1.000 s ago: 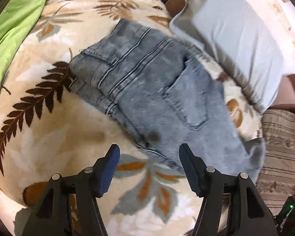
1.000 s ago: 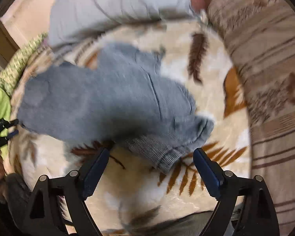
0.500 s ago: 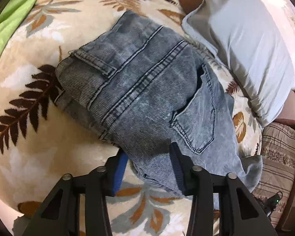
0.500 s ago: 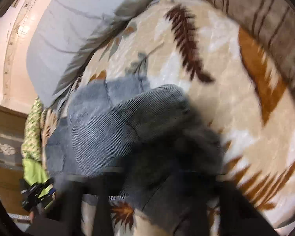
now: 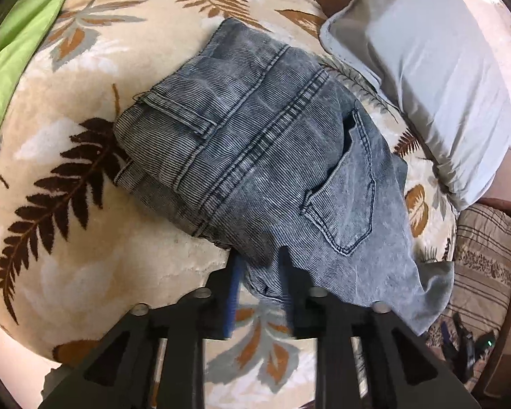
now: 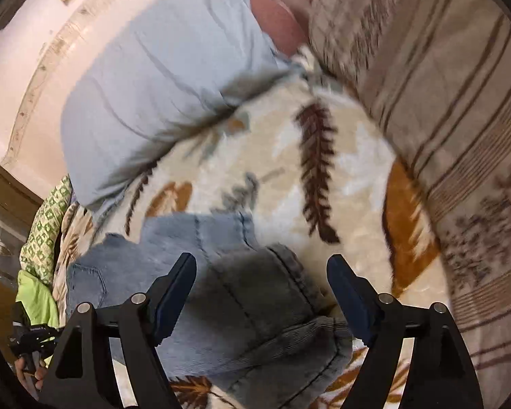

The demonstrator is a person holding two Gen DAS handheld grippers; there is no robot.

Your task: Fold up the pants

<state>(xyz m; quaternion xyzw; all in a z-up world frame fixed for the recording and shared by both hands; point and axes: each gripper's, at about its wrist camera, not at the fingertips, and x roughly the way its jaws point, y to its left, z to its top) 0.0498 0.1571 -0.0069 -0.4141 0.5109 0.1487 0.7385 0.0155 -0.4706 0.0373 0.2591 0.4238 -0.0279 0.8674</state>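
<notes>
Nearest in the left wrist view, the left hand-held gripper [image 5: 260, 272] points forward and down, its two fingers drawn close and pinching the near edge of the jeans [image 5: 265, 156]. There is one pair of jeans, folded into a bundle, lying on the leaf-patterned blanket [image 5: 85, 238] that covers the bed, one back pocket facing up. Beyond the jeans lies one pale blue pillow [image 5: 436, 78]; a green cloth [image 5: 13, 51] runs along the far left edge, and one striped cushion [image 5: 487, 248] sits at the right.

In the right wrist view, which is blurred, the right hand-held gripper [image 6: 260, 293] hangs over the jeans [image 6: 255, 306] with its fingers spread wide, holding nothing. Past it are the blanket [image 6: 351, 187], the pillow [image 6: 160, 102] and the striped cushion [image 6: 443, 85].
</notes>
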